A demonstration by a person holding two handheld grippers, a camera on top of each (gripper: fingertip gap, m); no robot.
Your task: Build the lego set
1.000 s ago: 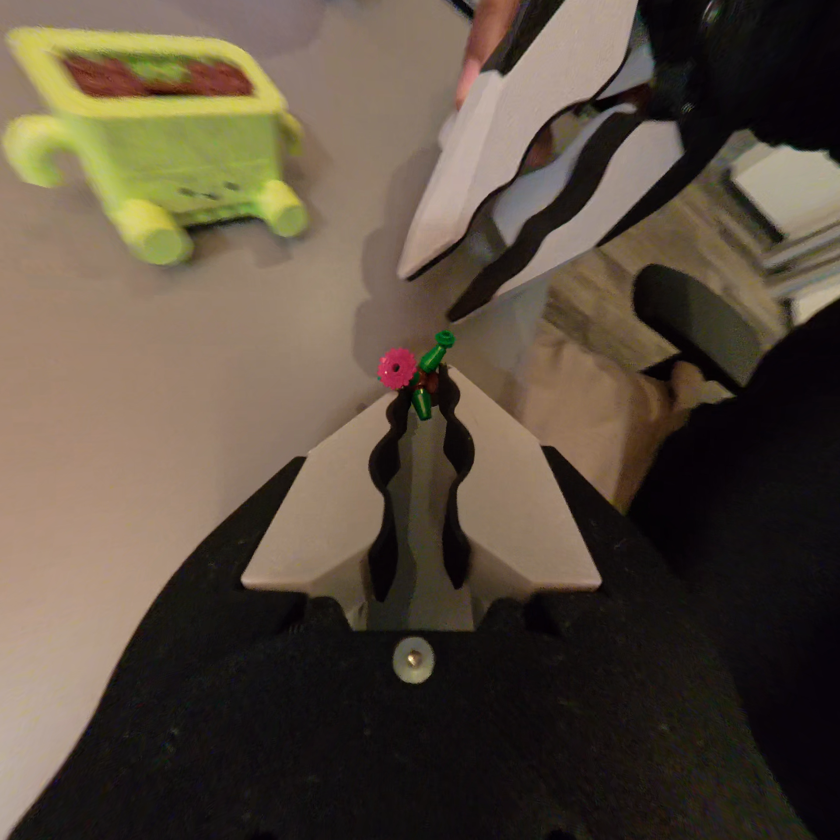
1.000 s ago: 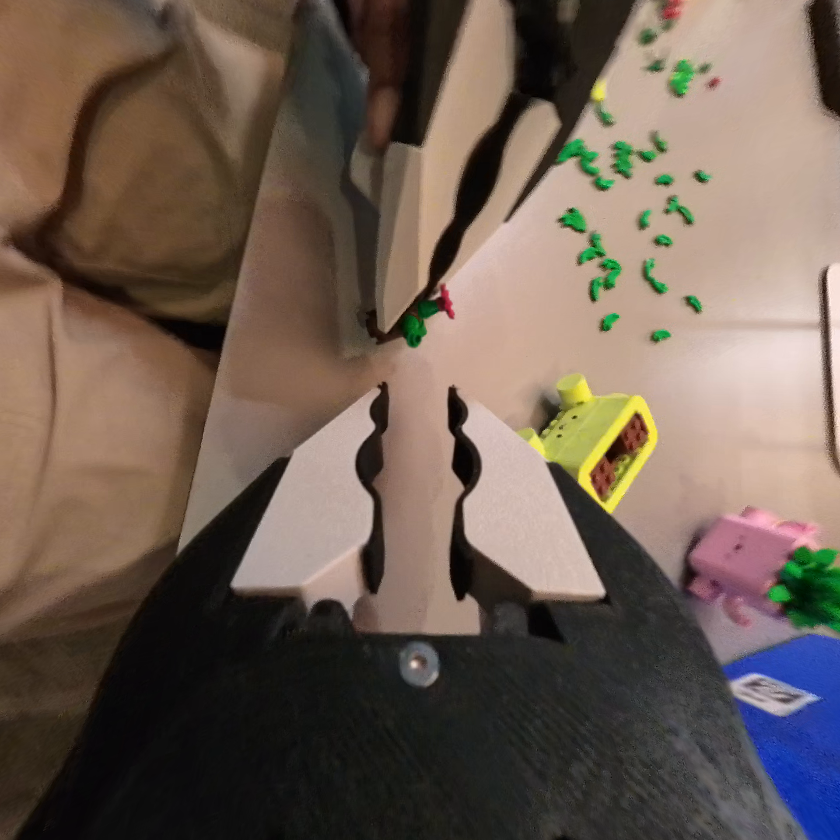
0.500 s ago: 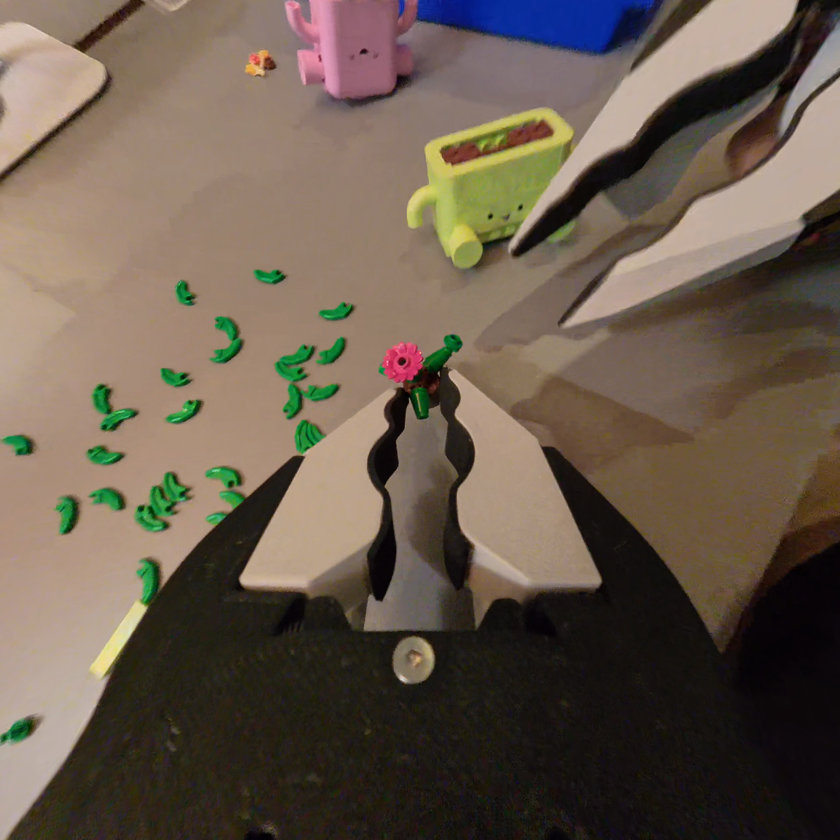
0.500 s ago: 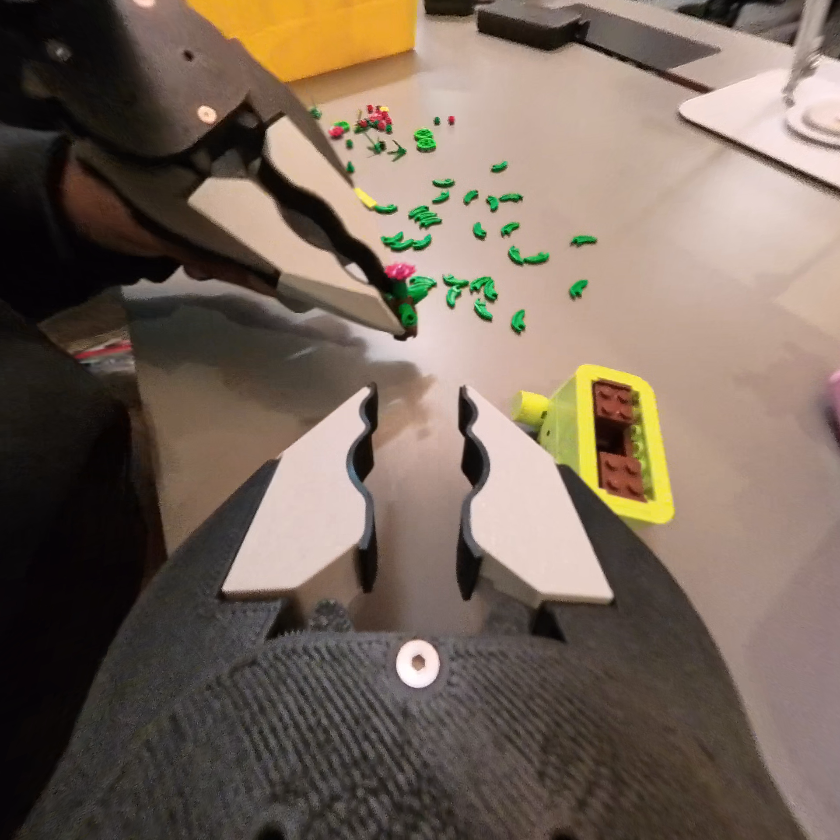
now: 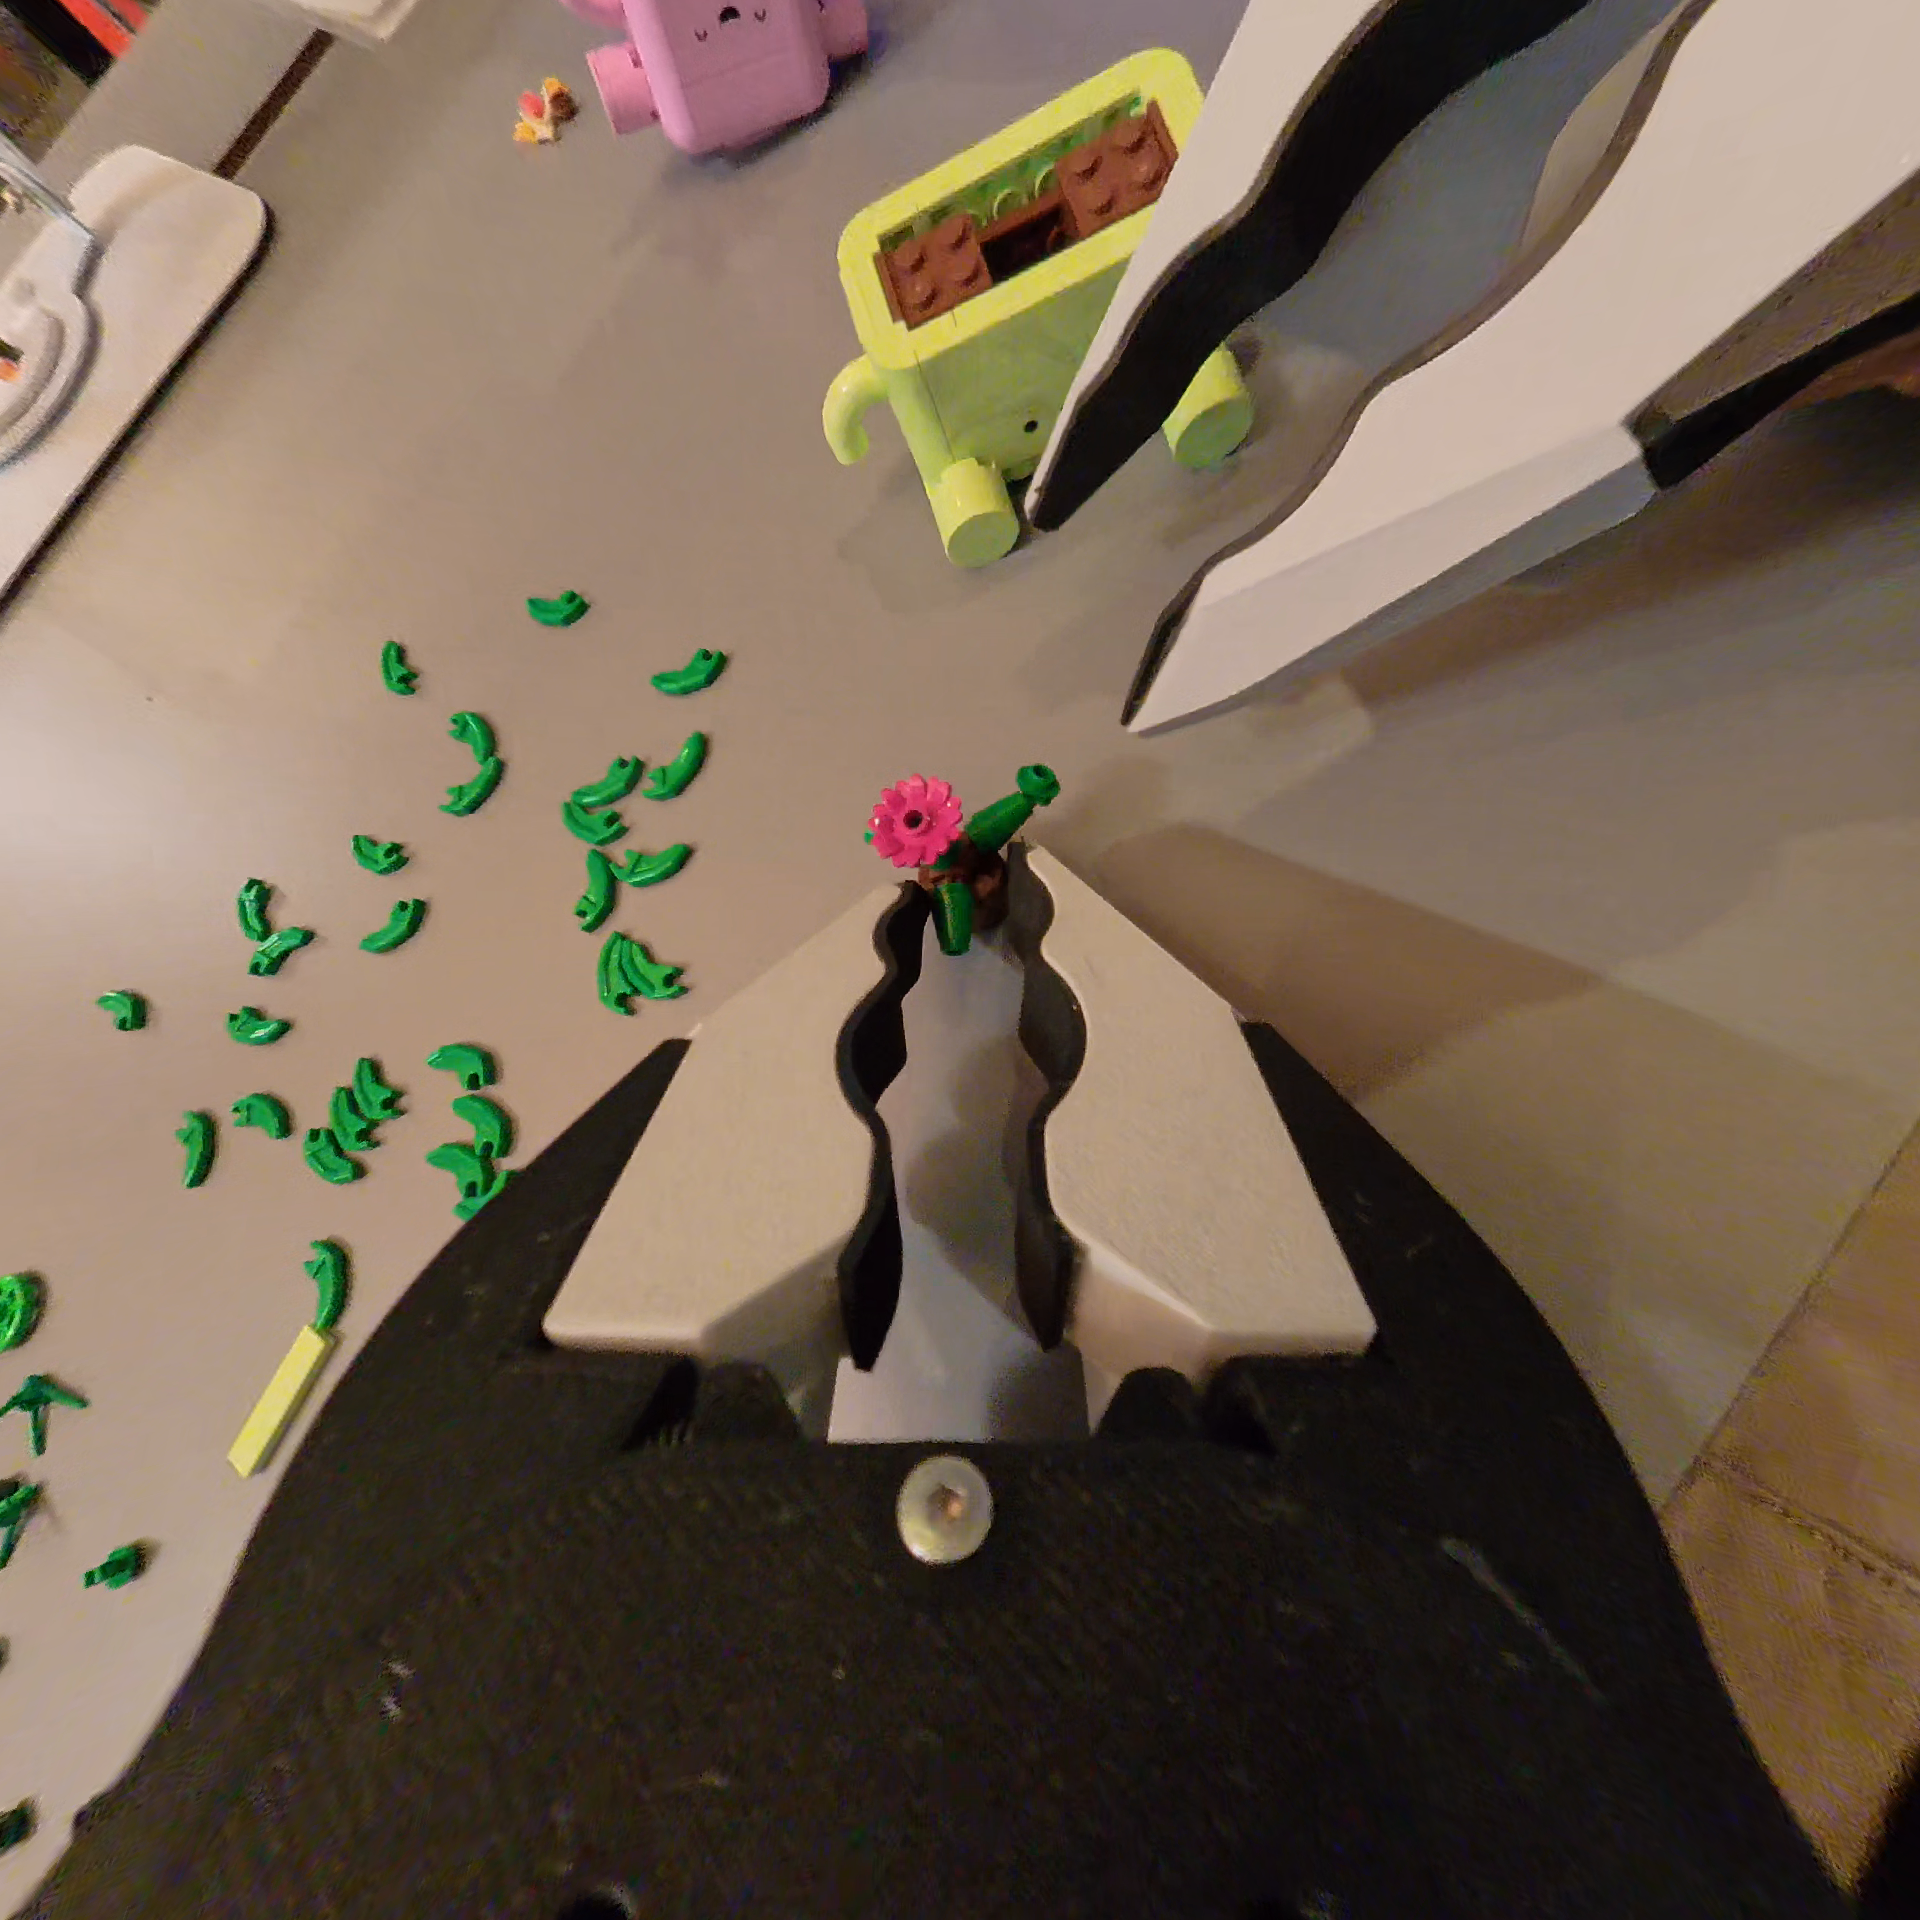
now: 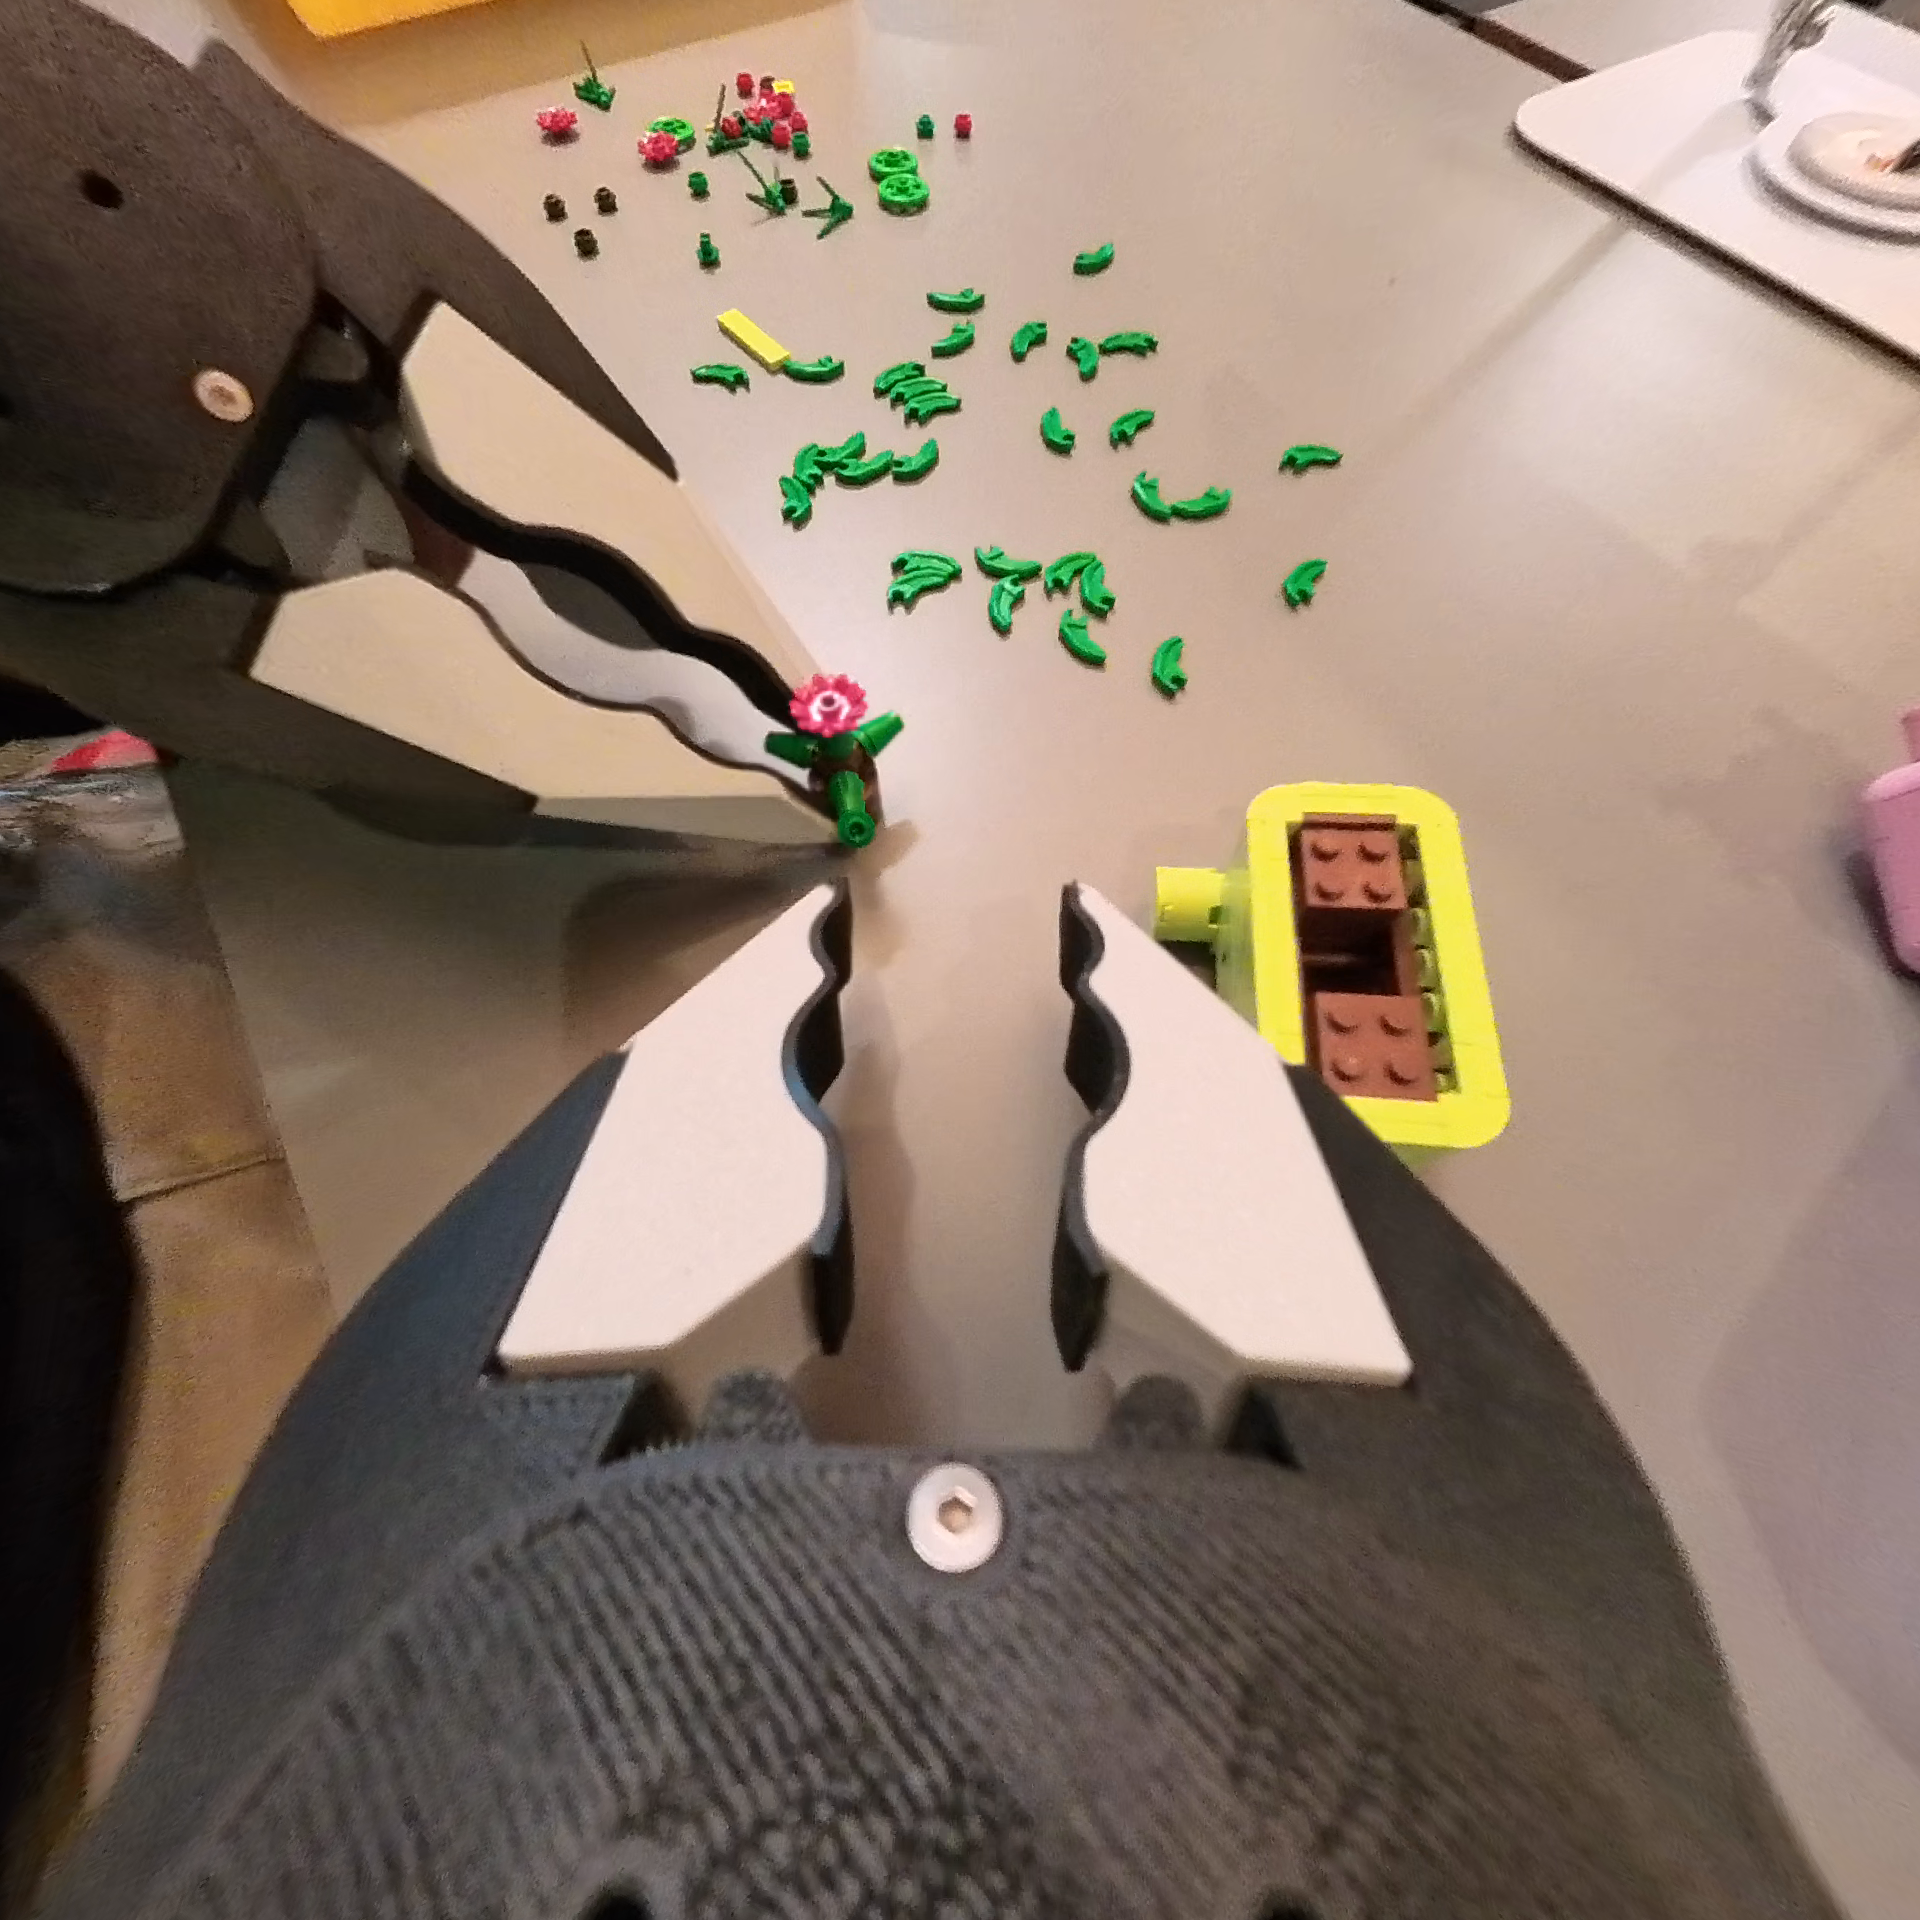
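Note:
My left gripper point(image 5: 961, 883) is shut on a small flower piece point(image 5: 951, 847): a pink bloom, green stems and a brown base, held above the table. The same flower piece shows in the right wrist view point(image 6: 836, 753) at the tips of the left gripper point(image 6: 847, 821). My right gripper point(image 6: 954, 902) is open and empty, just left of the lime-yellow pot point(image 6: 1371, 966), which has brown bricks and a gap inside. In the left wrist view the right gripper point(image 5: 1086, 613) hangs in front of the pot point(image 5: 997, 312).
Several green leaf pieces point(image 6: 997, 468) lie scattered on the grey table point(image 6: 1558, 520), also in the left wrist view point(image 5: 468, 935). Small red and green parts point(image 6: 758, 135) lie farther back. A pink pot point(image 5: 727, 62), a yellow tile point(image 5: 281, 1397) and a white tray point(image 6: 1714, 177) are nearby. There is about 5 cm between the tips of the two grippers. The lime-yellow pot point(image 6: 1371, 966) is about 5 cm from my right fingertips and 11 cm from my left. Look for it in the left wrist view point(image 5: 1021, 238) too.
Both views have swung from the table edge towards the table. The right gripper has opened wider and come beside the lime pot. The left gripper keeps the flower piece.

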